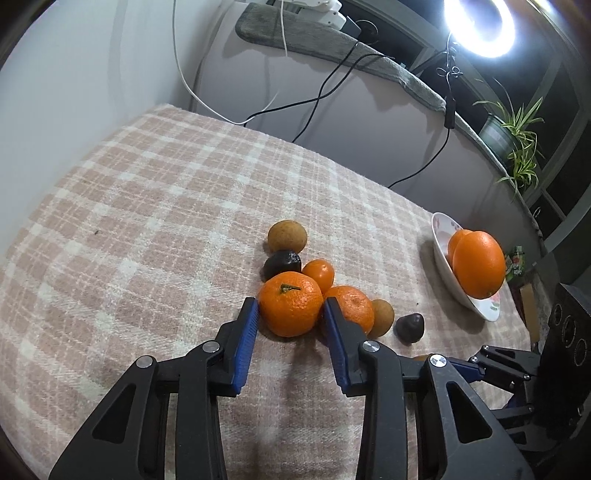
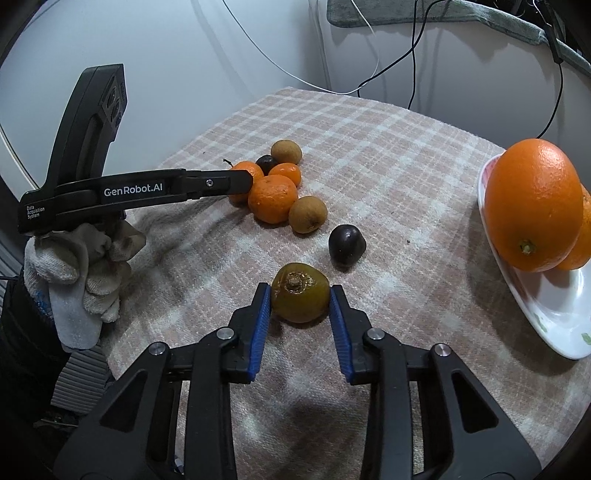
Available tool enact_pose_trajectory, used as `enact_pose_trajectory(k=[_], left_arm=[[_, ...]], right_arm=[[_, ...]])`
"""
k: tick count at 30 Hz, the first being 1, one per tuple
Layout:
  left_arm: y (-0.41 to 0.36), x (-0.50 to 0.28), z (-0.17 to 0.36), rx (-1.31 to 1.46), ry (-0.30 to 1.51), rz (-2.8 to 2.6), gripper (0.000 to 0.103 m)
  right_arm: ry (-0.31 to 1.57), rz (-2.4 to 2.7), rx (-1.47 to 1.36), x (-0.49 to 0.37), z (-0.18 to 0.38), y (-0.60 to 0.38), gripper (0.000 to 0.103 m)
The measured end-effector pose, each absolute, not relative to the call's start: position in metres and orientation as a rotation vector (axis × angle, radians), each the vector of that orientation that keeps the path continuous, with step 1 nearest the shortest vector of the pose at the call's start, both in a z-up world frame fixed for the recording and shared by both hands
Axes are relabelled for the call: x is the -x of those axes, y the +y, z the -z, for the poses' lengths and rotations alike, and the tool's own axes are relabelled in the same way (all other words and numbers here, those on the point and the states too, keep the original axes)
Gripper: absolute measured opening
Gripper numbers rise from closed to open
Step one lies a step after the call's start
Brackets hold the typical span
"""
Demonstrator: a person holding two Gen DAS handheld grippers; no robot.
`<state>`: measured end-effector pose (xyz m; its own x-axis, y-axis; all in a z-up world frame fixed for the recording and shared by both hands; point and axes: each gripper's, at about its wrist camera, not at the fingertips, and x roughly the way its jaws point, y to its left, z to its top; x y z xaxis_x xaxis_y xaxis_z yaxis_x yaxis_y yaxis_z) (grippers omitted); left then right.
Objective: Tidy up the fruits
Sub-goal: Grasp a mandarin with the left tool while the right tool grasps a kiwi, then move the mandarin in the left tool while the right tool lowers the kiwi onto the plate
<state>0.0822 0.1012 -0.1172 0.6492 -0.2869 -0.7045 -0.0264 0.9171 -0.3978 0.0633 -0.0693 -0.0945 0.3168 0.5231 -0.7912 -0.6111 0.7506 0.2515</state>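
Worktop's covered in a pink plaid cloth [image 1: 155, 192], white wall and dangling cables [image 1: 317, 92] behind, ring light [image 1: 480, 26] glaring far right. Left gripper [image 1: 290, 312] has its jaws clamped on a mandarin [image 1: 290, 308] in the fruit pile. Right gripper [image 2: 300, 301] jaws are pressed on a brownish-green fruit [image 2: 300, 297], can't tell what kind. White plate [image 2: 554, 317] with oranges [image 2: 533, 208] is cut off at the right edge.

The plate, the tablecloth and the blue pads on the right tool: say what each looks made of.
Plate: likely glazed ceramic or melamine; white, glossy, with a printed pattern near the rim.
Tablecloth: woven fabric, matte pink-and-cream plaid, slightly fuzzy and rumpled.
Pads on the right tool: probably rubber or soft plastic; blue, with fine ridges along the gripping face.
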Motion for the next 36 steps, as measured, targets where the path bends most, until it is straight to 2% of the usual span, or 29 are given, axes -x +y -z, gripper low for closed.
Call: enact_pose_trajectory(k=[21, 36], left_arm=[[0.093, -0.052, 0.090, 0.389, 0.787, 0.176, 0.033], [0.021, -0.051, 0.055, 0.336, 0.731, 0.369, 0.033]], right_arm=[[0.955, -0.716, 0.039, -0.059, 0.079, -0.090, 0.031], [0.866, -0.606, -0.042, -0.049, 0.041, -0.162, 0.031]])
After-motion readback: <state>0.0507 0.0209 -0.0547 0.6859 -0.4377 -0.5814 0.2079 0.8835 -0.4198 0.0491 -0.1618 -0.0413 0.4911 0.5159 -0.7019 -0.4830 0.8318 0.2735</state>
